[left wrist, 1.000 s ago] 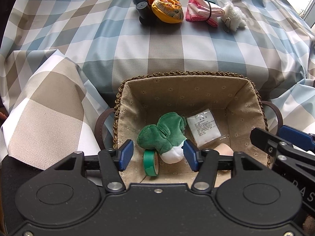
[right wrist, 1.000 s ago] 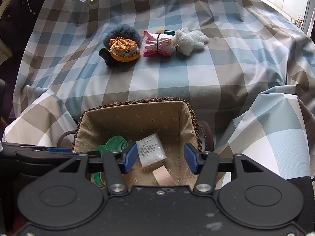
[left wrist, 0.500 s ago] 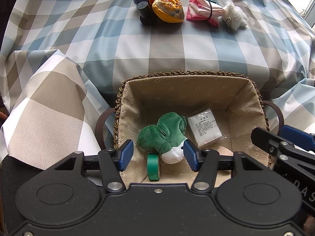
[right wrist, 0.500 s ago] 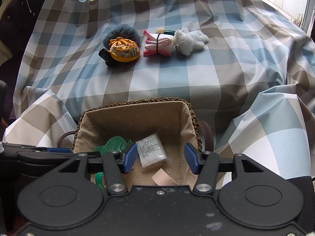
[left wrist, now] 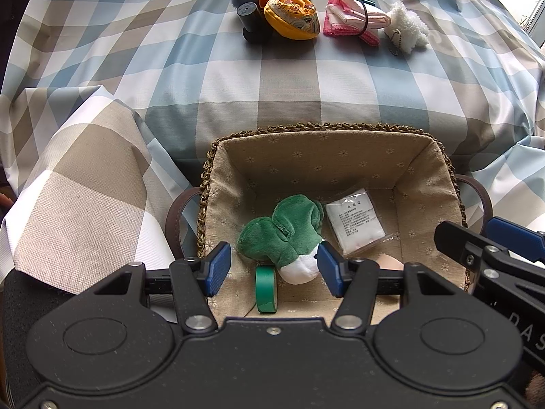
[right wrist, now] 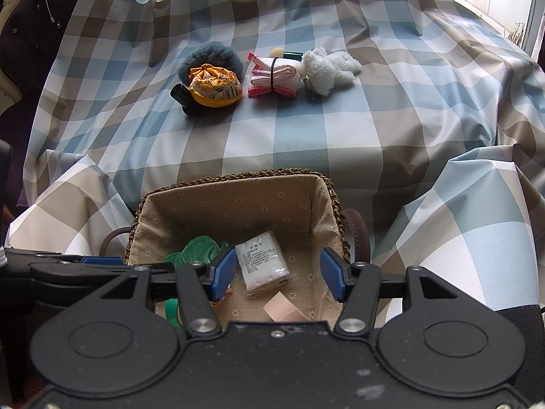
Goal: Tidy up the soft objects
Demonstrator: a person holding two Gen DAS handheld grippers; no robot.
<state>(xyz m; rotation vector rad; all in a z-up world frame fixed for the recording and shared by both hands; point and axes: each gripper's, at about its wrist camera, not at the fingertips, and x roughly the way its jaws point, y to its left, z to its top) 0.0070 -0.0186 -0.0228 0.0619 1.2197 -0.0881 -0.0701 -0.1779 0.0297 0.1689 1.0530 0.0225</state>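
Rolling a little since a second ago, the green tape roll (left wrist: 266,288) now stands edge-on beside the green plush vegetable (left wrist: 285,238) in the fabric-lined woven basket (left wrist: 320,127); the white sealed packet (left wrist: 356,221) and a peach pad (right wrist: 284,310) lie there too. Both tools hover over the basket: the left gripper (left wrist: 272,269) is parted and empty, and the right gripper (right wrist: 278,274) is easing wider with nothing between its jaws. Left out on the checked cloth (right wrist: 306,136): orange pouch (right wrist: 215,84), grey-blue pompom (right wrist: 213,56), pink bundle (right wrist: 274,76), white fleecy toy (right wrist: 330,68). Roughly half done, I'd say.
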